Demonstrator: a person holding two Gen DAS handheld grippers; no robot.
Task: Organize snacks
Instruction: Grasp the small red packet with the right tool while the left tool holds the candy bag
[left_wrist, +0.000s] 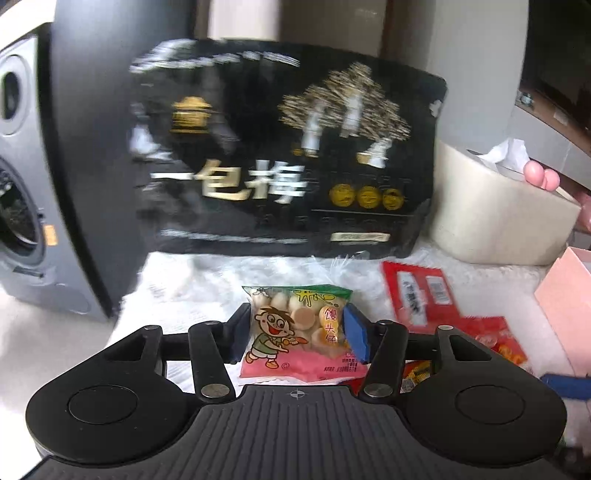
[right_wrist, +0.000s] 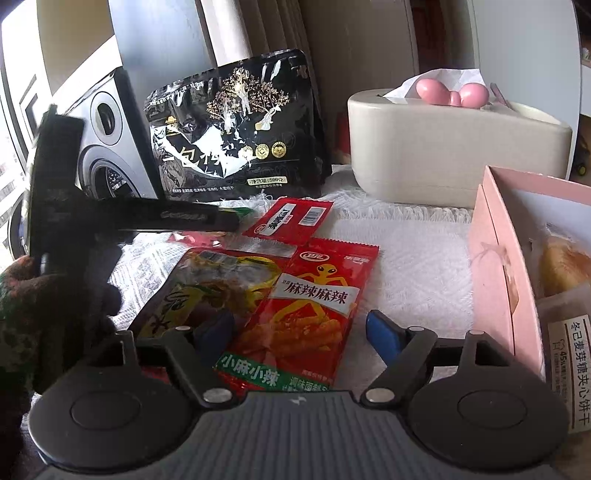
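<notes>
My left gripper (left_wrist: 299, 328) is shut on a small pink-and-green biscuit pack (left_wrist: 295, 332) with a cartoon boy on it, held upright above the white cloth (left_wrist: 184, 288). Its pads press on both side edges of the pack. My right gripper (right_wrist: 300, 328) stands open low over the cloth. A red spicy-strip packet (right_wrist: 314, 306) lies flat between its fingers, with the right blue pad (right_wrist: 382, 332) clear of it. A dark yellow-green packet (right_wrist: 210, 288) lies under the left finger (right_wrist: 218, 328). A small red sachet (right_wrist: 291, 221) lies further back.
A big black bag (right_wrist: 236, 129) leans upright at the back, next to a grey speaker (right_wrist: 107, 147). A cream tissue box (right_wrist: 454, 147) stands at the back right. An open pink box (right_wrist: 498, 266) at right holds a pastry and a biscuit pack (right_wrist: 565, 354). A camouflage sleeve (right_wrist: 18, 314) is at left.
</notes>
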